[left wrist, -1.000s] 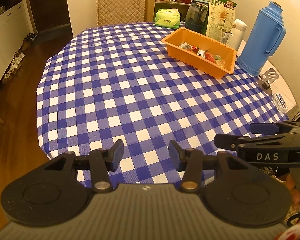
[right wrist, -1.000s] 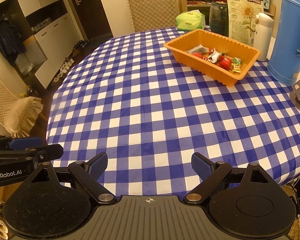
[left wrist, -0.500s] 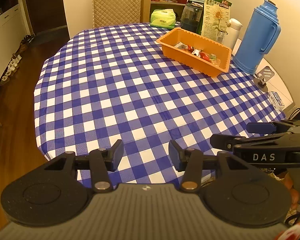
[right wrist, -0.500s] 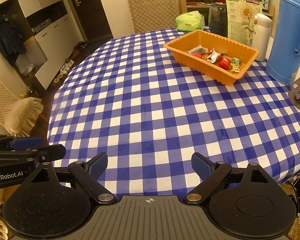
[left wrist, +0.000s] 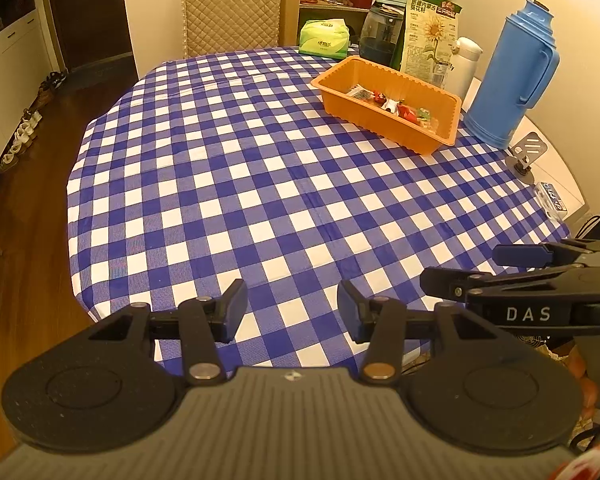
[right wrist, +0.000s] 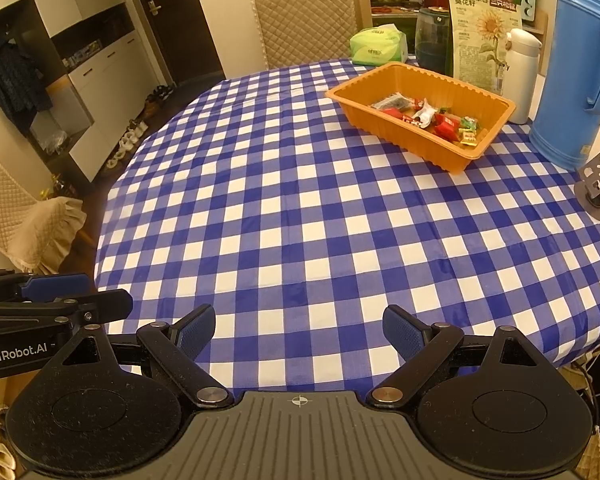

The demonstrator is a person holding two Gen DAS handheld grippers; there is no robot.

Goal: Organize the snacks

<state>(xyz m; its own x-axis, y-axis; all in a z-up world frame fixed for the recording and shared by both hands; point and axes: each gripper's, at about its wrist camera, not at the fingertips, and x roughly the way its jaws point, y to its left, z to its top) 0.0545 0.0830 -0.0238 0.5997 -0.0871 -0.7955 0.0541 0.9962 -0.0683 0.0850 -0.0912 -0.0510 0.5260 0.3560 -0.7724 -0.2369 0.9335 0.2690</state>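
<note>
Both claws released, nothing between jaws: left claw (left wrist: 292,312), right claw (right wrist: 298,334), side by side over near tabletop (right wrist: 300,216) edge. Snacks (right wrist: 432,118) lie in orange tray (right wrist: 420,76), far ahead-right, blue thermos (right wrist: 580,68) just beyond. Checked cloth between bare, unobstructed.

**Snacks and tray: condition and location**

An orange rectangular tray (right wrist: 476,100) is set upright on the checked counter (right wrist: 300,220), at its far right. Small wrapped snacks (right wrist: 436,120), mostly red, white and green, are piled loosely inside the tray, toward its right end.
</note>
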